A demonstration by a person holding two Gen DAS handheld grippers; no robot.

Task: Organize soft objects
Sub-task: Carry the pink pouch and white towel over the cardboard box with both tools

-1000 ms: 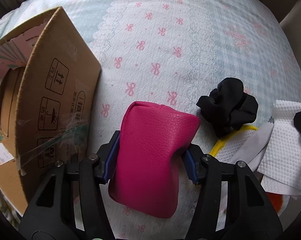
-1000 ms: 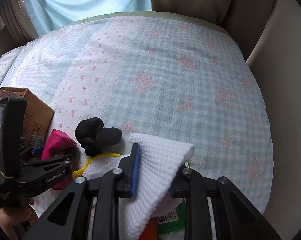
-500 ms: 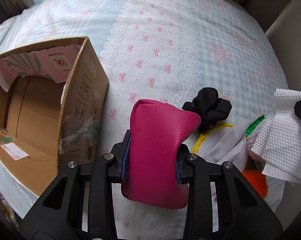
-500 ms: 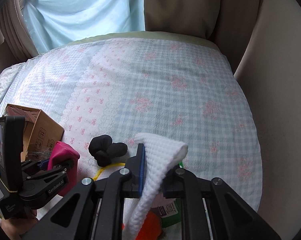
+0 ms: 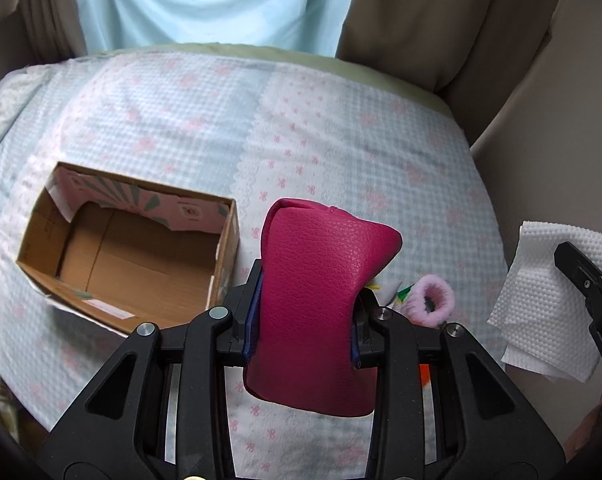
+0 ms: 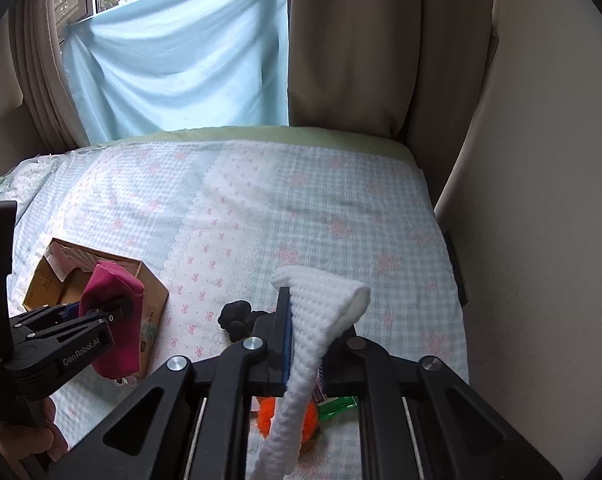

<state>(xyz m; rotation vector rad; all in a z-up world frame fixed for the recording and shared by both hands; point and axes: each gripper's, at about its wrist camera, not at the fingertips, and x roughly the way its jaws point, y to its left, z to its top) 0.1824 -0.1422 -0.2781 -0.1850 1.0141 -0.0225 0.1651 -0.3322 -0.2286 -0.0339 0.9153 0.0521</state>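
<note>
Left gripper [image 5: 304,316] jaws clamp the pouch [image 5: 321,300], box [image 5: 133,256] open at ten o'clock to receive it; right gripper [image 6: 304,354] jaws pinch the cloth [image 6: 317,320].

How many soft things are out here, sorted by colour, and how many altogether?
Magenta: 1, the pouch in the left gripper
White: 1, the waffle cloth in the right gripper
Black: 1, the scrunchie on the bed
Pale pink: 1, the fuzzy ring
Orange: 1, the fluffy thing, partly hidden
Total: 5, not counting the cardboard box.
</note>
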